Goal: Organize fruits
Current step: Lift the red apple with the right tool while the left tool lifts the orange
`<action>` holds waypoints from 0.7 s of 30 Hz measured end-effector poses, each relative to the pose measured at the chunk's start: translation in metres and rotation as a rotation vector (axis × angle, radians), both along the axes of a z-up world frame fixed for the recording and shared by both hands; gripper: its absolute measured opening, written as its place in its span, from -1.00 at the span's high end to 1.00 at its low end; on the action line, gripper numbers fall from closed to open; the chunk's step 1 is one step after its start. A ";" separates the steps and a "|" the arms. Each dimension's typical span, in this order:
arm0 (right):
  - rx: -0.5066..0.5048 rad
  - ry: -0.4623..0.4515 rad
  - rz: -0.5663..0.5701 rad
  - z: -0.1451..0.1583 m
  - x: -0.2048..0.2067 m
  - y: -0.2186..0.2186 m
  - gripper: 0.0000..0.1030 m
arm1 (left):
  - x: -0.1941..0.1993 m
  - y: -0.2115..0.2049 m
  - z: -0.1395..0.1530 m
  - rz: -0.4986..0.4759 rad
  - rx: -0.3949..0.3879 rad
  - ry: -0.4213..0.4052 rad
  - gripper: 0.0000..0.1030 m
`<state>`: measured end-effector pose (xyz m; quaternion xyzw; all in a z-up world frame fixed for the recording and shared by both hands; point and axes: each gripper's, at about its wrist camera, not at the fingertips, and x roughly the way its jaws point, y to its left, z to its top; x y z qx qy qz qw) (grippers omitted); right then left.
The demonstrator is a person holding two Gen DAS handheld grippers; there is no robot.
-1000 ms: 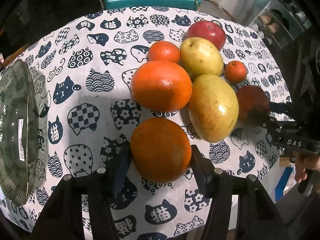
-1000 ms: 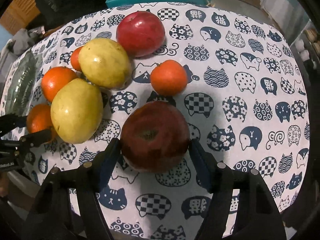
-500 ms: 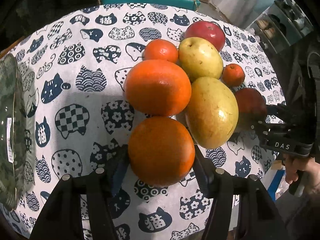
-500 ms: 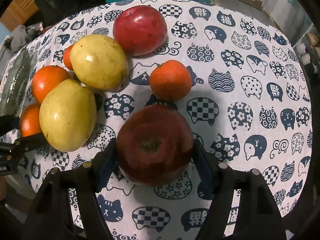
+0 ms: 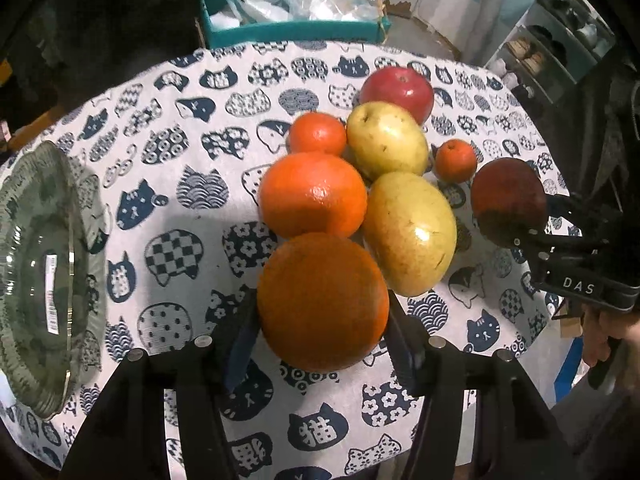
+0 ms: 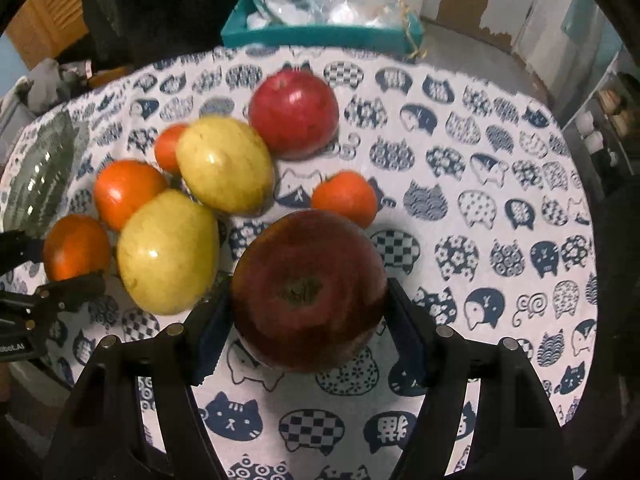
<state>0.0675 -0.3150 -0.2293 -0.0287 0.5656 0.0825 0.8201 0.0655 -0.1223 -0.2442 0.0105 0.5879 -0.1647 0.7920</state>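
Fruits mostly sat clustered mid-frame on the cat-print cloth (image 5: 168, 184); the glass plate (image 5: 36, 272) at far left looked empty, though only part showed. You had your left gripper (image 5: 322, 332) clamped on an orange (image 5: 322, 300), your right gripper (image 6: 308, 320) on a dark apple (image 6: 308, 288). Nothing was sorted yet; pears, mandarins and a red apple (image 6: 294, 114) remained.

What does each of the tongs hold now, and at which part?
The left tongs hold an orange by its two opposite sides. The right tongs hold a dark red apple likewise, stem end facing the camera.
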 end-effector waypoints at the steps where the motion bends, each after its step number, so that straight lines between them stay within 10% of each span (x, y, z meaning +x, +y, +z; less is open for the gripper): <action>1: 0.002 -0.010 -0.004 0.004 -0.001 0.000 -0.40 | 0.000 0.001 0.003 0.003 0.000 -0.008 -0.17; 21: 0.038 -0.246 -0.025 0.091 -0.018 0.004 -0.40 | -0.015 0.025 0.081 0.061 -0.018 -0.212 -0.16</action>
